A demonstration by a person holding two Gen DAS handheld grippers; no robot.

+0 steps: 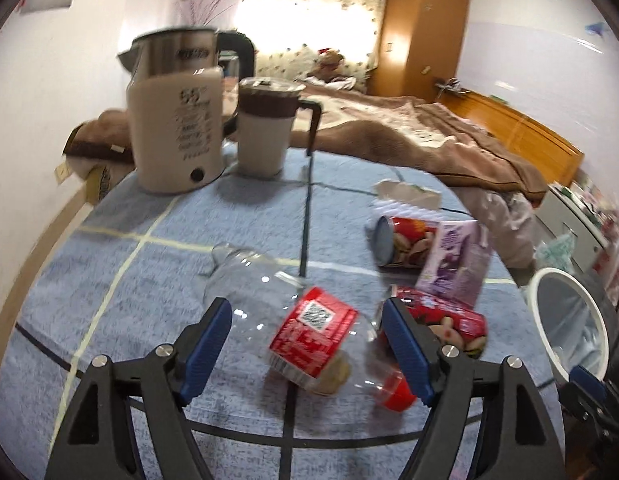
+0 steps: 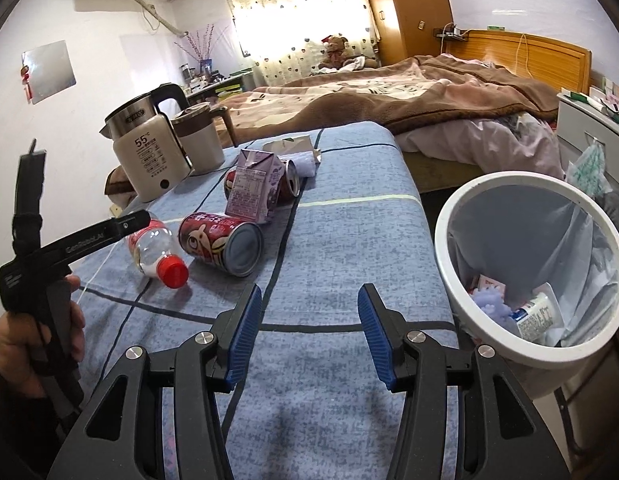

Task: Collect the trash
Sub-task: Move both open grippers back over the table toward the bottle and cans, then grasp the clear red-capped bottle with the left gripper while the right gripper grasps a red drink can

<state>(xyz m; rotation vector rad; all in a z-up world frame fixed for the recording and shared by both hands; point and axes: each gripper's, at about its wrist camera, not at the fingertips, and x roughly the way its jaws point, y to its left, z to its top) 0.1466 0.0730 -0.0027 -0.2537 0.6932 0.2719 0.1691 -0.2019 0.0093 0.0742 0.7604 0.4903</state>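
Observation:
A clear plastic bottle [image 1: 293, 320] with a red label and red cap lies on the blue cloth, between the open fingers of my left gripper [image 1: 307, 334]; the pads do not touch it. It also shows in the right wrist view [image 2: 155, 250]. Two red cans [image 2: 221, 242] [image 2: 287, 182], a purple carton [image 2: 251, 188] and a white wrapper [image 2: 293, 148] lie beyond it. My right gripper [image 2: 307, 330] is open and empty above the cloth's near part. The white bin [image 2: 449, 256] stands at the table's right edge, with trash inside.
A kettle [image 2: 149, 152] and a lidded jug [image 2: 199, 140] stand at the table's far left. A bed with brown blankets [image 2: 389, 92] lies behind the table. The left gripper's body [image 2: 49, 256] shows at the left of the right wrist view.

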